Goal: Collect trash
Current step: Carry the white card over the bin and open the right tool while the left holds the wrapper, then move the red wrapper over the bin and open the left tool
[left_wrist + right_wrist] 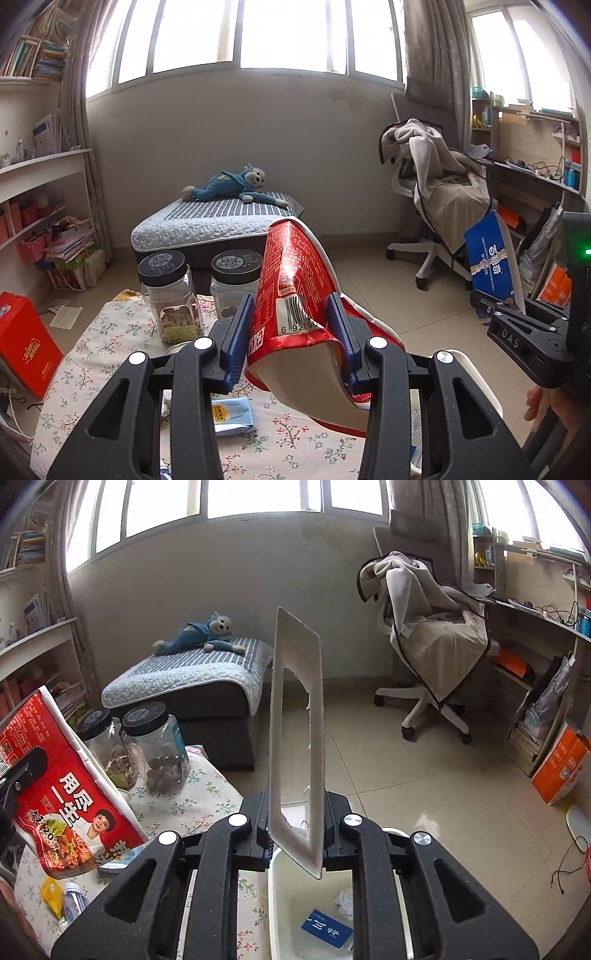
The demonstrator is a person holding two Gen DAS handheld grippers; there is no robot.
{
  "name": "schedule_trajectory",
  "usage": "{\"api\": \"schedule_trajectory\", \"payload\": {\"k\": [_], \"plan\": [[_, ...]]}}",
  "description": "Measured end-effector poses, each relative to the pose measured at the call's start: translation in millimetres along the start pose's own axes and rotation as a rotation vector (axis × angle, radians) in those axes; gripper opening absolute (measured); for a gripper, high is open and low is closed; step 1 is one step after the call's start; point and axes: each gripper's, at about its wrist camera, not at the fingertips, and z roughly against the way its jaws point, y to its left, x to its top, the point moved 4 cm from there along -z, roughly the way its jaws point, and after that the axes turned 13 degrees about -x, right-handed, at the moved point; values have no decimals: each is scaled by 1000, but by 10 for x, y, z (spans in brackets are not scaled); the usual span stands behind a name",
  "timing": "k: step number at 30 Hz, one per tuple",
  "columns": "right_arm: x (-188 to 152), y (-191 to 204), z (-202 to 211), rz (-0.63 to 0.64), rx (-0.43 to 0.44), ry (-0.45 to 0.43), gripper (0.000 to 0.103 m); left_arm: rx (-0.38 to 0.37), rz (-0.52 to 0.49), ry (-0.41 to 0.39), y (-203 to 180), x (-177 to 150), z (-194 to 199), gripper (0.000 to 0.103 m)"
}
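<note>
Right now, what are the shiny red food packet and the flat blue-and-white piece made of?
The red food packet looks like glossy plastic film or coated card: it gleams, curls and has a white inside. The flat blue-and-white piece looks like thin matte cardboard: stiff, pale grey-white inside, with a torn, fibrous window edge.

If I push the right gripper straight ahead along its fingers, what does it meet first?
Nothing close. The right gripper, shut on the flattened box, points over open floor toward the far wall; the footstool sits left of that line. Depth is uncertain.

"6 92790" on red wrapper (295, 295); "DAS" on right gripper (517, 334).
</note>
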Motion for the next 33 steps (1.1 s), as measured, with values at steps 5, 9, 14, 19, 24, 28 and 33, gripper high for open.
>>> {"api": "schedule_trajectory", "payload": {"k": [5, 9, 14, 19, 24, 28, 33], "plan": [[-24, -386, 51, -79, -103, -31, 87, -50, -7, 21, -273, -20, -125, 41], [50, -810, 115, -181, -208, -79, 96, -99, -21, 48, -539, -65, -235, 41], [50, -1202, 142, -251, -328, -83, 96, -162, -43, 72, -880, -79, -363, 41], [1, -1426, 108, -312, -354, -60, 96, -253, -33, 112, -1182, -116, -532, 44], [-10, -1477, 158, -312, -375, -78, 96, -281, 42, 139, -1220, -120, -628, 77], [-5, -1379, 218, -281, -373, -105, 96, -200, 45, 115, -1094, -100, -565, 82], [-20, -1078, 259, -214, -347, -124, 96, -66, 20, 52, -895, -84, -371, 91]]}}
